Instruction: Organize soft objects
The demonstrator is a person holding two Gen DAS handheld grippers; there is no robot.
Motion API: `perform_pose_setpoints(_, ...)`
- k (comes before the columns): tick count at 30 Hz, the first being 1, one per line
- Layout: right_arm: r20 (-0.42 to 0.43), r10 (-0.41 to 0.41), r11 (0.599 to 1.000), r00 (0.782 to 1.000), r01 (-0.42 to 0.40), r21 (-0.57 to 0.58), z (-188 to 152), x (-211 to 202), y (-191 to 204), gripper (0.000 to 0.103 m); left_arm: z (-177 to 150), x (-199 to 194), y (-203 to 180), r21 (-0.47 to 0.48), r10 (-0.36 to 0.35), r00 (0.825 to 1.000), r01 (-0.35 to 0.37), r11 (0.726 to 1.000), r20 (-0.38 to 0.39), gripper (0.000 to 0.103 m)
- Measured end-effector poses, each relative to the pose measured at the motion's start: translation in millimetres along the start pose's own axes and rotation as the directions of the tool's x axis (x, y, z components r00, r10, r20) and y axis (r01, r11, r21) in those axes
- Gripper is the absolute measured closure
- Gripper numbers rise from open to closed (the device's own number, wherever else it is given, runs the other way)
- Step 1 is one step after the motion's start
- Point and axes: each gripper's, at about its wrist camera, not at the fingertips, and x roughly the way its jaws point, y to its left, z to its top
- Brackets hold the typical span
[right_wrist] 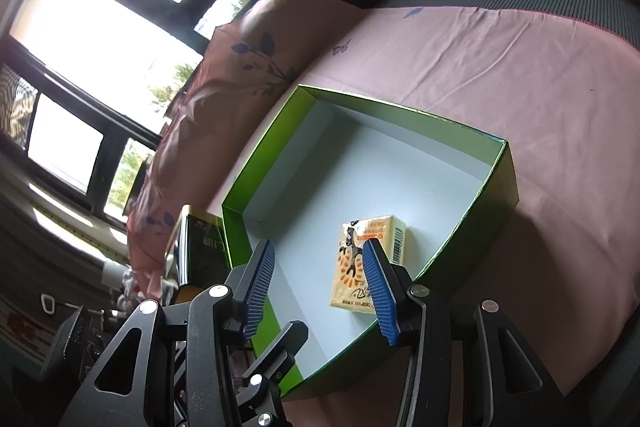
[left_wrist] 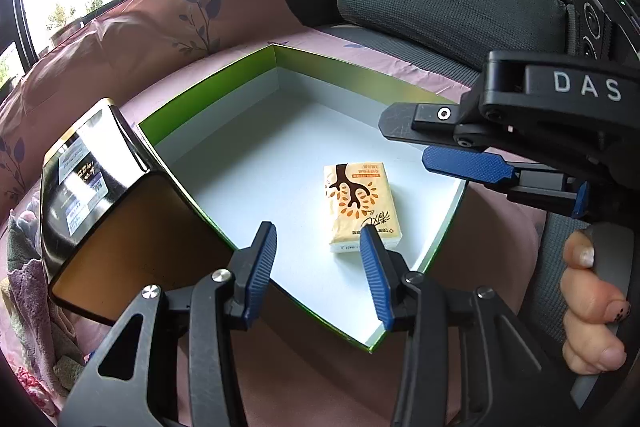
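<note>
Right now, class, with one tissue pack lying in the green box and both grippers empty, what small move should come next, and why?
Probably swing the left gripper left toward the soft cloths heaped beside the dark tin. The tissue pack already lies flat inside the green box, both grippers' jaws stand apart with nothing between them, and those cloths remain outside the box.
</note>
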Motion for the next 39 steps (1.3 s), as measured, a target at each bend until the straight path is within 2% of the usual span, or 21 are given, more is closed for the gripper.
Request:
perform_pose_setpoints(7,-0.009,-0.022,1.0,1.0,0.022,-0.009,-1.2,1.4,3.7,0.054,-2.3,-6.4,5.2,-0.003,0.002,1.0,-0.002,1.0,0.002,0.061)
perform_pose_setpoints(11,-0.005,-0.05,0.999,0.999,0.05,-0.018,-2.0,3.0,7.0,0.054,-3.2,-14.7,6.3,-0.035,-0.006,1.0,0.006,0.999,0.023,0.062)
perform_pose_setpoints(14,-0.005,-0.051,0.999,0.999,0.051,-0.015,-3.5,2.7,7.2,0.054,-5.7,-27.3,8.3,-0.072,-0.07,0.997,0.072,0.995,0.032,0.062)
perform_pose_setpoints(16,-0.001,-0.048,0.999,0.999,0.048,-0.021,-4.4,1.5,8.7,0.054,-8.9,-39.4,6.6,-0.077,-0.084,0.995,0.087,0.993,0.05,0.062)
perform_pose_setpoints(19,0.017,-0.041,0.998,0.999,0.042,-0.044,-6.3,-3.0,15.6,0.054,-14.9,-60.9,6.7,-0.084,-0.063,0.994,0.07,0.994,0.084,0.062)
perform_pose_setpoints(23,0.013,-0.008,0.997,1.0,0.009,-0.082,-12.1,-3.5,30.5,0.054,-28.1,-91.6,19.2,-0.141,-0.074,0.99,0.091,0.986,0.122,0.059)
perform_pose_setpoints(28,-0.019,-0.016,0.985,1.0,0.012,-0.172,-26.6,5.9,60.5,0.054,-50.9,-129.9,44.6,-0.22,0.022,0.984,0.018,0.975,0.176,0.044)
perform_pose_setpoints(30,-0.035,-0.009,0.978,0.999,0.001,-0.211,-34.9,10.1,73.7,0.054,-61.1,-143.4,62.0,-0.273,0.066,0.979,-0.011,0.962,0.192,0.038)
perform_pose_setpoints(32,-0.057,0.014,0.969,0.998,-0.027,-0.247,-43.6,14.5,87.1,0.043,-72.7,-155.3,80.6,-0.33,0.118,0.972,-0.045,0.943,0.202,0.029)
perform_pose_setpoints(33,-0.068,0.026,0.962,0.997,-0.043,-0.268,-48.7,16.6,94.3,0.043,-79.1,-160.8,90.4,-0.36,0.146,0.968,-0.064,0.931,0.205,0.027)
perform_pose_setpoints(35,-0.093,0.042,0.949,0.995,-0.069,-0.309,-59.5,21.2,108.3,0.043,-93.7,-169.5,111.3,-0.426,0.203,0.959,-0.103,0.899,0.198,0.022)
perform_pose_setpoints(39,-0.157,0.05,0.919,0.986,-0.107,-0.38,-83.8,33.6,133.1,0.043,-126.3,-177.9,151.4,-0.544,0.27,0.949,-0.143,0.827,0.162,0.021)
